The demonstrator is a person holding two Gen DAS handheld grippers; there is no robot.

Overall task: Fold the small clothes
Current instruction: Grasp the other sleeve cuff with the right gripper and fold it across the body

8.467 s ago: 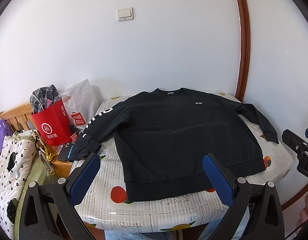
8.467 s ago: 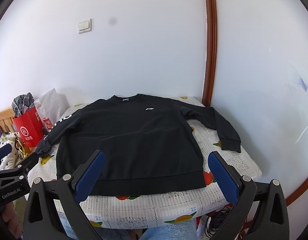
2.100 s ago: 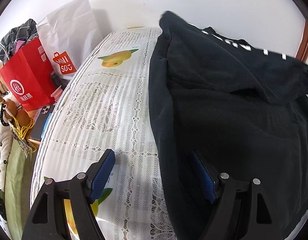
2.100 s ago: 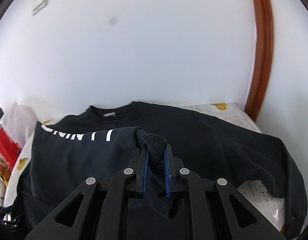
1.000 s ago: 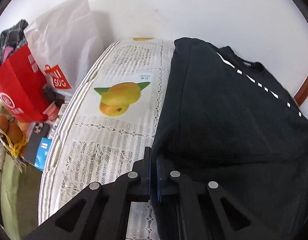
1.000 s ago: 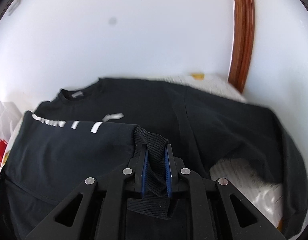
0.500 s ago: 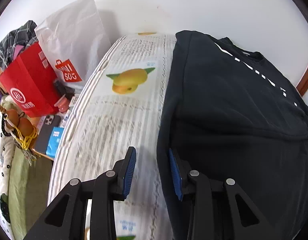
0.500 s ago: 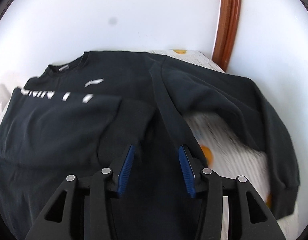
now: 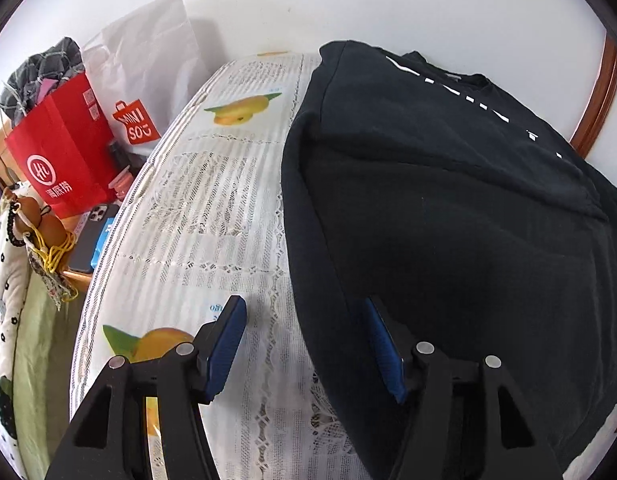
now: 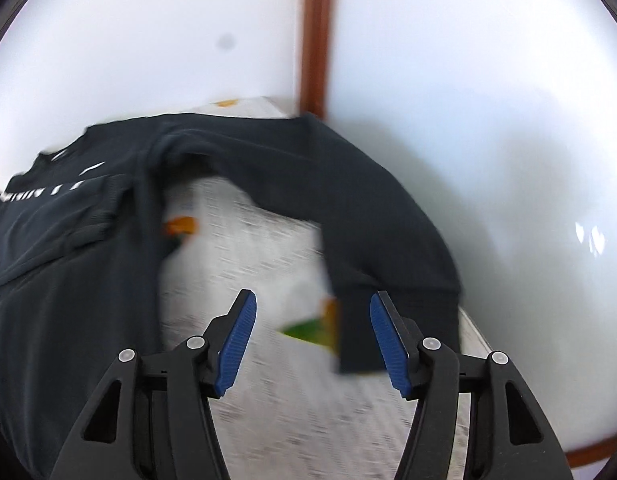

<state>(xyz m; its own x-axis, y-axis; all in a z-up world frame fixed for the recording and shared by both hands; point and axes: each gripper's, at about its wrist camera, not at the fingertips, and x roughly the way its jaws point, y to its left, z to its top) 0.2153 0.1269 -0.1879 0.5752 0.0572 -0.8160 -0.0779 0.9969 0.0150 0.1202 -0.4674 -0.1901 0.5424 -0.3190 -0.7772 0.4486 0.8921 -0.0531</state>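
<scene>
Left wrist view: left gripper (image 9: 304,344) at bottom centre, blue pads (image 9: 224,348) spread wide, holding nothing, straddling the left edge of a black sweatshirt (image 9: 448,220). Sweatshirt fills the right half of the frame, lying on a white lace cloth (image 9: 212,208) printed with orange fruit; one sleeve folded across the chest, its white lettering running toward the upper right. Left pad over bare cloth, right pad over the black fabric; contact cannot be told. At left of the frame, off the table: red bag (image 9: 60,160), white bag (image 9: 148,60) with a red logo behind it, phone (image 9: 88,240) lower down. Brown door frame (image 9: 596,92) at upper right. Right wrist view, blurred: right gripper (image 10: 310,340) at bottom centre, blue pads (image 10: 236,344) also wide apart and empty. Sweatshirt (image 10: 68,260) occupies the left of the frame, folded sleeve with ribbed cuff and white lettering at upper left. Other sleeve (image 10: 348,208) unfolded, arching from the upper centre down to the lower right, cuff ending just beside the right pad. Lace cloth (image 10: 248,240) visible between body and sleeve. Door frame (image 10: 316,32) upright at top centre.
</scene>
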